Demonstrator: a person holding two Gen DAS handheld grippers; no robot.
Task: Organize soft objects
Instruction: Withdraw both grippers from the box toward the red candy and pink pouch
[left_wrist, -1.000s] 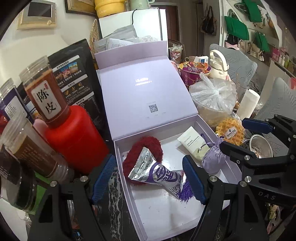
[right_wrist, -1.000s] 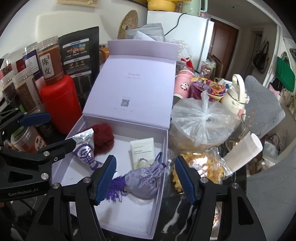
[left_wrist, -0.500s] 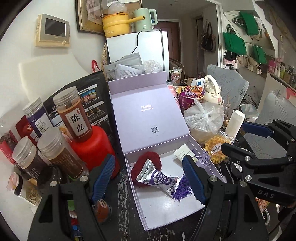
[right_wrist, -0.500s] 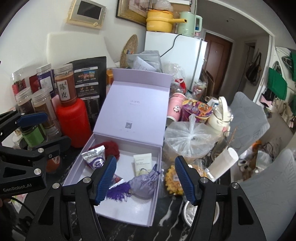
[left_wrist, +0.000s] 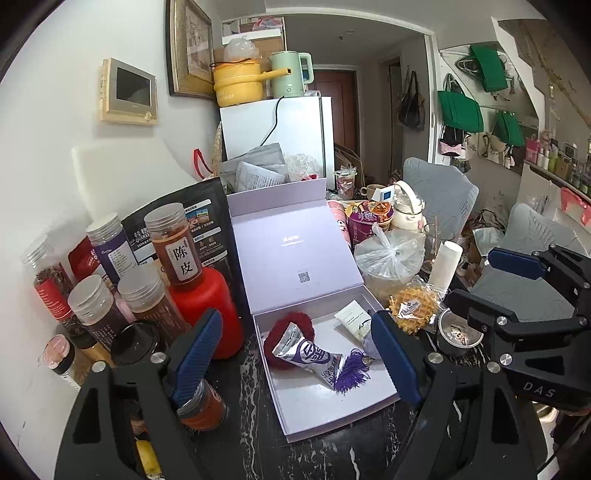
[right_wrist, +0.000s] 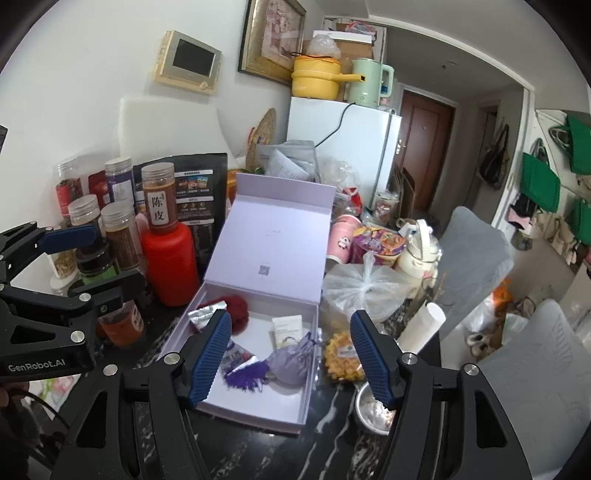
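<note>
Lavender cardboard box (right_wrist: 312, 373) lies open on the dark marble tabletop (left_wrist: 255, 443), holding a satin pouch (right_wrist: 290, 365); left claw (left_wrist: 301, 358) widening, right claw (right_wrist: 290, 360) wide, both empty.

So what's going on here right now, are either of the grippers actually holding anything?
No. Both grippers hang above the table with nothing between their fingers: the left gripper has its jaws opening, and the right gripper is open. The lilac box sits open with its lid up. Inside lie a red scrunchie, a silver snack packet, a white sachet and a lavender drawstring pouch with a purple tassel.
</note>
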